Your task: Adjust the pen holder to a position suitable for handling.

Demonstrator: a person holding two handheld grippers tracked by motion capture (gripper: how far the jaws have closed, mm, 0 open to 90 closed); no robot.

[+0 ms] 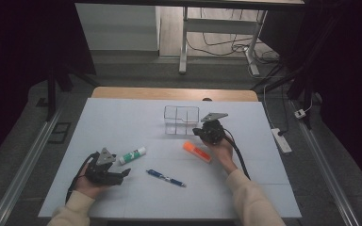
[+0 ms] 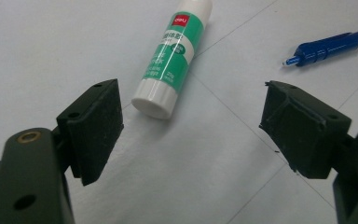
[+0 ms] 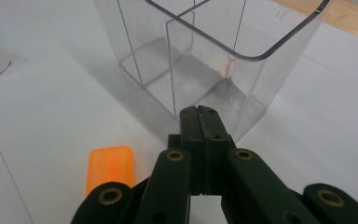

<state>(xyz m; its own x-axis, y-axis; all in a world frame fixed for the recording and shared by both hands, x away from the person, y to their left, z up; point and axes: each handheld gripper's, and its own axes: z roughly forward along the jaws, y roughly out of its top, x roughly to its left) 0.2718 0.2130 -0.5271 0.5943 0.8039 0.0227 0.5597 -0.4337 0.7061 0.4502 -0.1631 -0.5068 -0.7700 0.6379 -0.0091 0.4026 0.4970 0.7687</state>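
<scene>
With my left gripper (image 2: 191, 121) wide open before the glue stick (image 2: 175, 56) and my right gripper (image 3: 200, 116) closed empty, I should straddle the stick's middle squarely before squeezing.

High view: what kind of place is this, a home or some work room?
Probably a lab or recording room, not a home. A white-covered table stands between metal floor rails, with dark curtains at the sides, loose cables and a power strip on the grey floor.
</scene>
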